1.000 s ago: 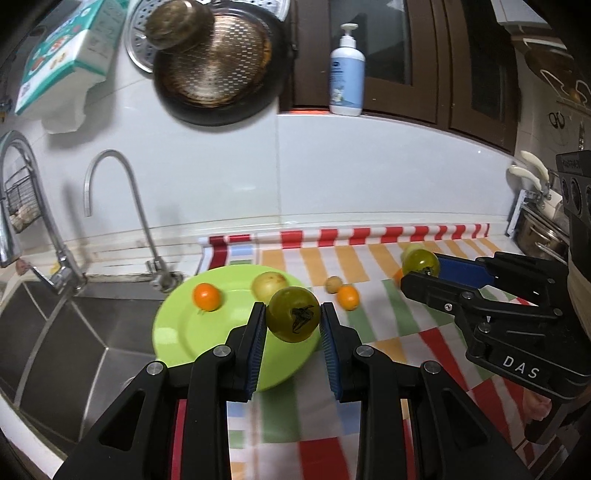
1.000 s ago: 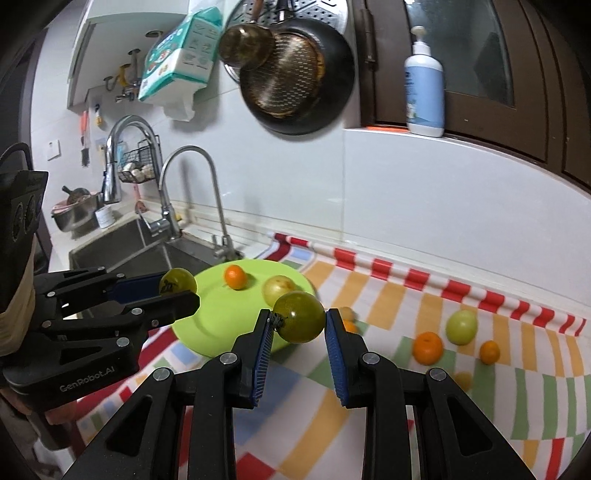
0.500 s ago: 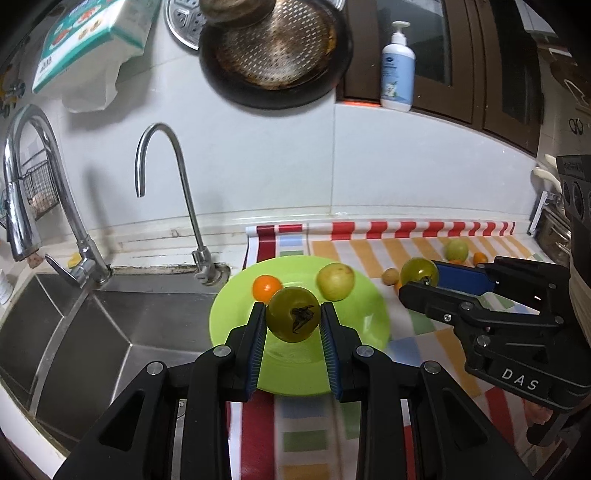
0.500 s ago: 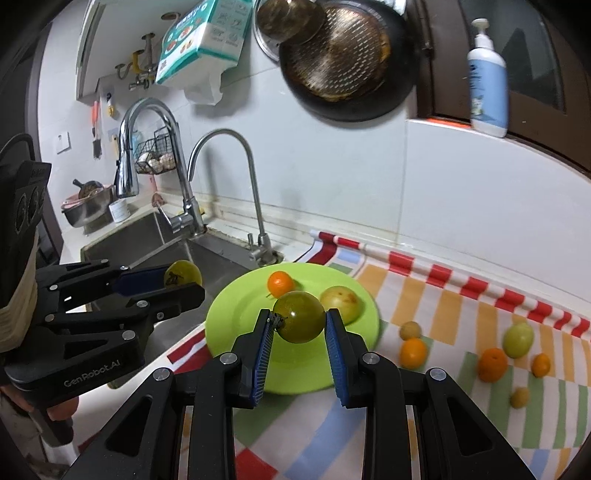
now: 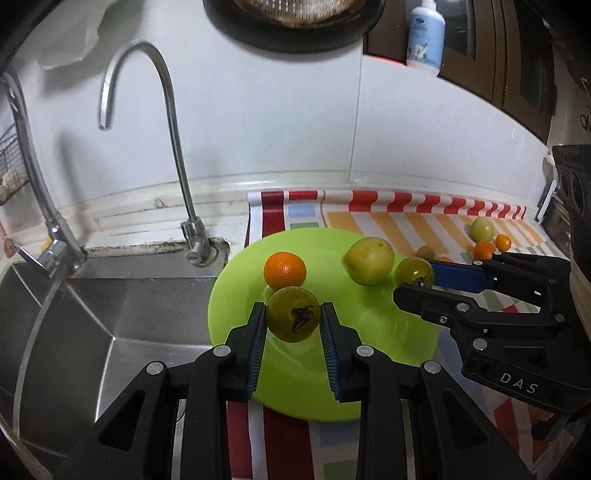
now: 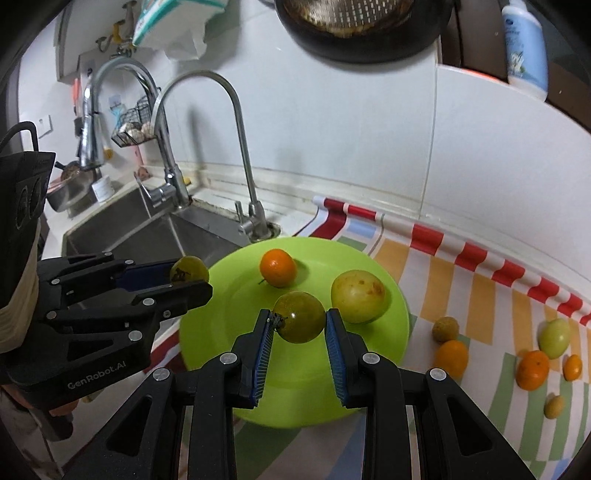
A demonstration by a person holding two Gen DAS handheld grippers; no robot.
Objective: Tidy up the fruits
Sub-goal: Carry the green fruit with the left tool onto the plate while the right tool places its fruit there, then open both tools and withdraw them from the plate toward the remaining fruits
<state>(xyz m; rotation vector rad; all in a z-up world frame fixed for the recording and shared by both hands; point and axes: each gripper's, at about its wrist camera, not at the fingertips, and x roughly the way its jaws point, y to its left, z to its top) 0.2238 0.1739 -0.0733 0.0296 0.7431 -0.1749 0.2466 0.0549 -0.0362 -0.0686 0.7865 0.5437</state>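
My left gripper is shut on a green tomato above the left part of the lime green plate. My right gripper is shut on another green tomato over the plate. On the plate lie an orange and a yellow-green fruit. The right gripper shows in the left wrist view, the left one in the right wrist view. Several loose fruits, among them an orange and a green fruit, lie on the striped cloth to the right.
A steel sink with a tall tap lies just left of the plate. The striped cloth covers the counter to the right. A pan hangs on the wall above, with a lotion bottle on a ledge.
Both grippers have moved closer to the plate and lower, each still holding its green tomato. The plate and sink loom larger in both views.
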